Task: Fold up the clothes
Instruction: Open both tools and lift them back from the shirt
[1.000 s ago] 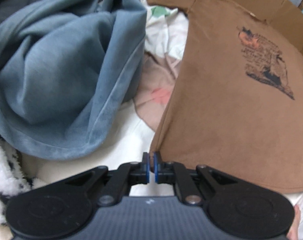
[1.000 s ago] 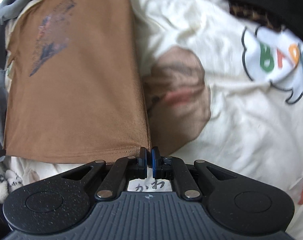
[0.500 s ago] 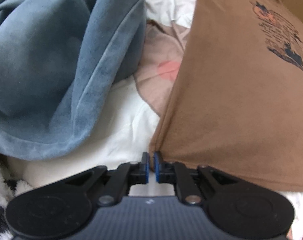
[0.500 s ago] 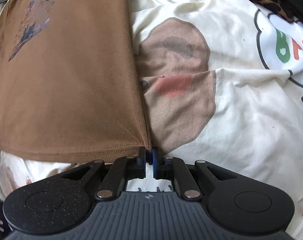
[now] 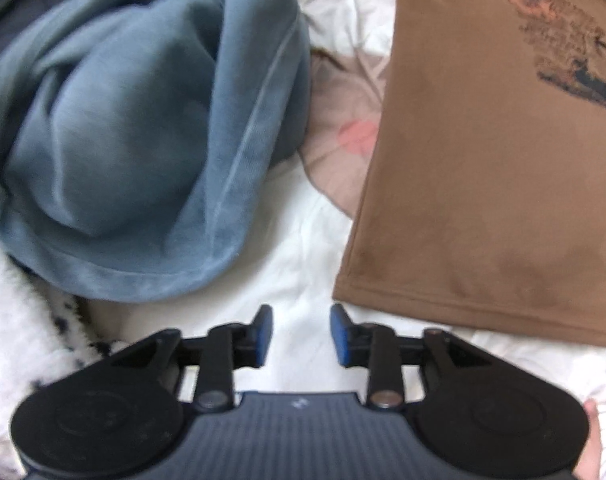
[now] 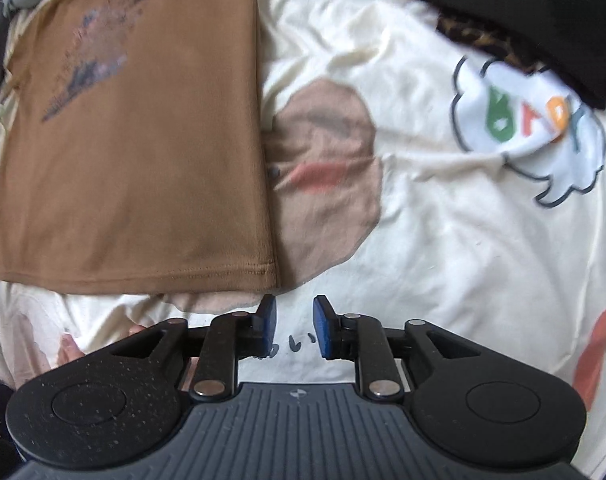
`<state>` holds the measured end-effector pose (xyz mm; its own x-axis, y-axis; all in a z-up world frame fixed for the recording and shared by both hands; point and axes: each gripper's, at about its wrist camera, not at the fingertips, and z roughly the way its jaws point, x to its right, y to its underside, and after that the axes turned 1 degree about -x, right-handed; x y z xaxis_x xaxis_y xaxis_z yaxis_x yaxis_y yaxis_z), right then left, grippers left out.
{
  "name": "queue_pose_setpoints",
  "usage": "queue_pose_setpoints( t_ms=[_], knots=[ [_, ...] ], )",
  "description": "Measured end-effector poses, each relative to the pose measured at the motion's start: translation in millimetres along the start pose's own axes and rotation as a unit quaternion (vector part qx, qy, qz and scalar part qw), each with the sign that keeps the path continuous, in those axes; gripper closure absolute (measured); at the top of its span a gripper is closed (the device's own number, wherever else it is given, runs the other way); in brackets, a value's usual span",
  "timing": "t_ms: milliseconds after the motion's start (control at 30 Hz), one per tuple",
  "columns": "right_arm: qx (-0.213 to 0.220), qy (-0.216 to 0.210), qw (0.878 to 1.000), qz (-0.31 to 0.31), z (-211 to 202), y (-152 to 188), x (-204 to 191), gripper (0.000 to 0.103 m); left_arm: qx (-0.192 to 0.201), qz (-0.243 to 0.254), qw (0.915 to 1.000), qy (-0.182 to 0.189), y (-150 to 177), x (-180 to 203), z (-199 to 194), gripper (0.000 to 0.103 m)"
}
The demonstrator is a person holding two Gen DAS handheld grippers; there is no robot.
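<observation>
A cream bedsheet [image 6: 443, 240] printed with cartoon shapes, among them a brown round patch with a red mark and a white cloud with coloured letters, covers the whole surface under everything; on it the brown T-shirt [image 6: 135, 152] lies flat, its dark print toward the far end and its stitched hem along the near edge, filling the left half of the right wrist view and the right side of the left wrist view [image 5: 483, 184]; a crumpled blue-grey fleece garment [image 5: 135, 128] is heaped to the left of the shirt, apart from it with bare sheet between; a black garment [image 6: 535, 12] lies at the far right over a scrap of leopard-patterned cloth; a white fluffy fabric with dark spots [image 5: 19, 320] sits at the near left; the left gripper [image 5: 301, 334] hangs just near of the shirt's near-left hem corner, its jaws opening with only sheet between the blue pads, nothing grasped; the right gripper [image 6: 294, 327] hangs just near of the near-right hem corner, its jaws likewise opening and released, the hem lying free beside the left pad; a fingertip [image 5: 593, 432] shows at the left gripper's right edge
</observation>
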<state>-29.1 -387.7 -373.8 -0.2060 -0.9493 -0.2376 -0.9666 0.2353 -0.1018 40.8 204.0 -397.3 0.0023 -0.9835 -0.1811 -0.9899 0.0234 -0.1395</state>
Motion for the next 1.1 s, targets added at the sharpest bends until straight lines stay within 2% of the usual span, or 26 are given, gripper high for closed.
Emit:
queue_pose_setpoints(
  t_ms=[133,167,200,300,533,667,833,967,1100],
  knots=[
    [0.032,-0.011,0.999,0.0,-26.4,-6.8,6.5,0.071,0.02,-0.007,0.9998,0.006,-1.1,-4.7,-32.2,0.058],
    [0.037,-0.014,0.999,0.003,-31.9,-9.7,7.9,0.068,0.027,-0.009,0.9996,0.008,-1.2,-6.6,-42.0,0.056],
    [0.043,-0.015,0.999,0.007,-37.6,-10.6,8.8,0.059,0.034,-0.012,0.9993,0.009,-5.1,-7.4,-51.8,0.053],
    [0.064,-0.019,0.998,0.012,-55.9,-14.5,12.4,0.051,0.056,-0.022,0.9981,0.013,-8.0,-10.7,-85.3,0.051],
    [0.099,-0.035,0.994,0.016,-92.9,-21.3,27.4,0.051,0.102,-0.05,0.9933,0.02,-17.0,-13.8,-154.6,0.049],
    [0.124,-0.049,0.991,0.022,-113.5,-22.6,35.2,0.051,0.121,-0.05,0.9912,0.018,-22.1,-16.6,-185.1,0.049],
    [0.156,-0.068,0.985,0.032,-138.0,-24.5,45.3,0.051,0.139,-0.048,0.9891,0.013,-26.9,-16.7,-219.9,0.048],
    [0.177,-0.081,0.98,0.043,-153.4,-28.3,51.0,0.051,0.151,-0.051,0.9872,0.011,-32.4,-16.3,-243.1,0.041],
    [0.184,-0.095,0.977,0.055,-166.9,-34.1,52.2,0.051,0.16,-0.049,0.9859,0.007,-36.8,-14.9,-264.5,0.04]
  ],
)
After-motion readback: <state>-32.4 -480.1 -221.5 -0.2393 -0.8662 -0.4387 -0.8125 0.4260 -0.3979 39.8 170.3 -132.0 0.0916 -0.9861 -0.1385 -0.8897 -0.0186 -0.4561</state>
